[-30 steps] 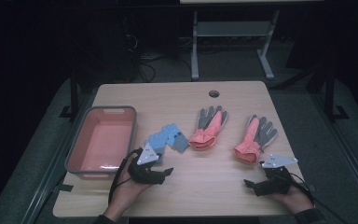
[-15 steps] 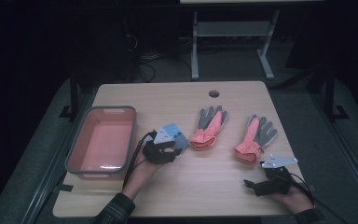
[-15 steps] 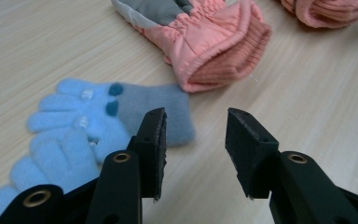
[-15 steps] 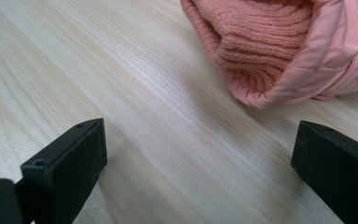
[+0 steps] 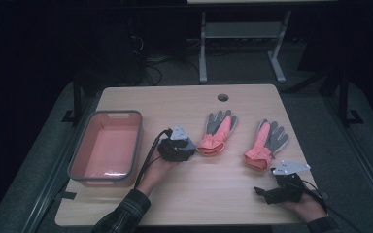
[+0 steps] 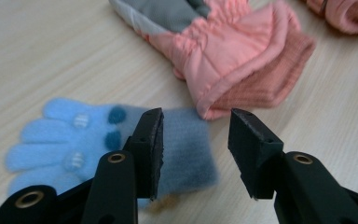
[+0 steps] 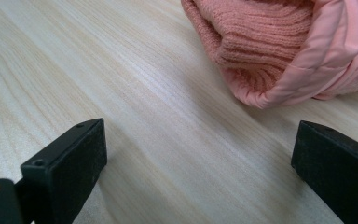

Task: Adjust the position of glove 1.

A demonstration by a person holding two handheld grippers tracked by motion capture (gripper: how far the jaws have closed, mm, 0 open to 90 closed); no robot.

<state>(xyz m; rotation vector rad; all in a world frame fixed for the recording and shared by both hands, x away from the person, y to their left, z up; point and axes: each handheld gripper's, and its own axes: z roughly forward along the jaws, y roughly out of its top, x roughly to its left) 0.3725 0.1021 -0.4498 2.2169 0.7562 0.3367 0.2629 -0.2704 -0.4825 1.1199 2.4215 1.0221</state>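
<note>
A light blue knit glove (image 6: 74, 135) lies flat on the table, its cuff (image 6: 186, 144) between the jaws of my left gripper (image 6: 196, 121). The jaws have just been opening a little; the left pad sits at the cuff's edge and the right pad stands apart from it, so nothing is clamped. In the high view the left gripper (image 5: 177, 145) covers that glove. Two pink and grey gloves (image 5: 218, 133) (image 5: 267, 145) lie right of it. My right gripper (image 7: 200, 135) rests open near the front edge (image 5: 272, 189), just short of the right glove's ribbed cuff (image 7: 270, 42).
A pink tray with a grey rim (image 5: 138, 141) stands at the left of the wooden table (image 5: 175, 102). A round cable hole (image 5: 222, 97) sits near the far edge. The nearer pink glove's cuff (image 6: 256, 79) almost touches the blue cuff.
My left gripper has moved forward and to the right from the table's front onto the blue glove, which it now hides from above. The right hand has stayed put.
</note>
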